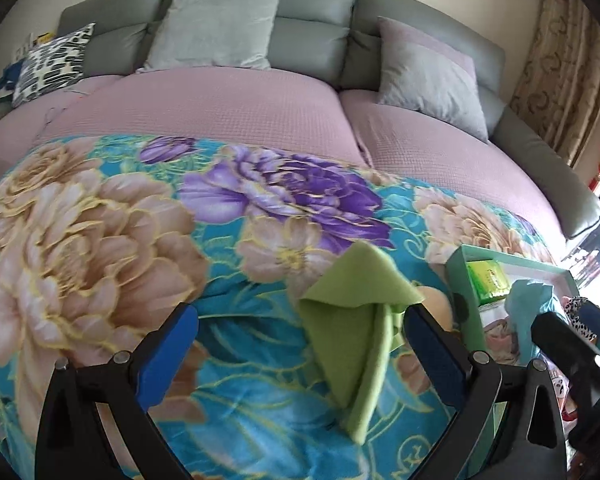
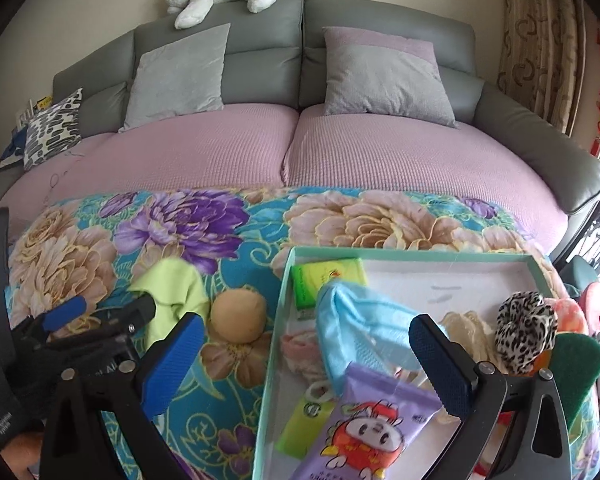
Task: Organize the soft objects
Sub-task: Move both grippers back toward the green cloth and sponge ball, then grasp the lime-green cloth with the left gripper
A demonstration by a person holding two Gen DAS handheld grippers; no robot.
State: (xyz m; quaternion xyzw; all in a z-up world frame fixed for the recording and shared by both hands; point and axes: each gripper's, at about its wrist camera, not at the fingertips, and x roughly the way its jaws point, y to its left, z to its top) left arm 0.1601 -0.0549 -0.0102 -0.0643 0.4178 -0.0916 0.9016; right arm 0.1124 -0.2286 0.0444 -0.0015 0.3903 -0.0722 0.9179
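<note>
Two soft things lie loose on the floral blanket (image 2: pixel 80 248), left of the box: the green cloth (image 1: pixel 352 320) before the left gripper (image 1: pixel 300 344), spread wide and empty, and a tan ball (image 2: pixel 239 318). The box (image 2: pixel 278 320) already holds most items under the right gripper (image 2: pixel 306 354), likewise apart and empty. Only the right view shows the box contents fully.

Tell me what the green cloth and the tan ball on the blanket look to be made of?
The green cloth looks like soft matte felt or fleece: it folds thickly with no shine. The tan ball seems stuffed fabric or foam, with a dull, slightly dimpled surface; which one is unclear.
</note>
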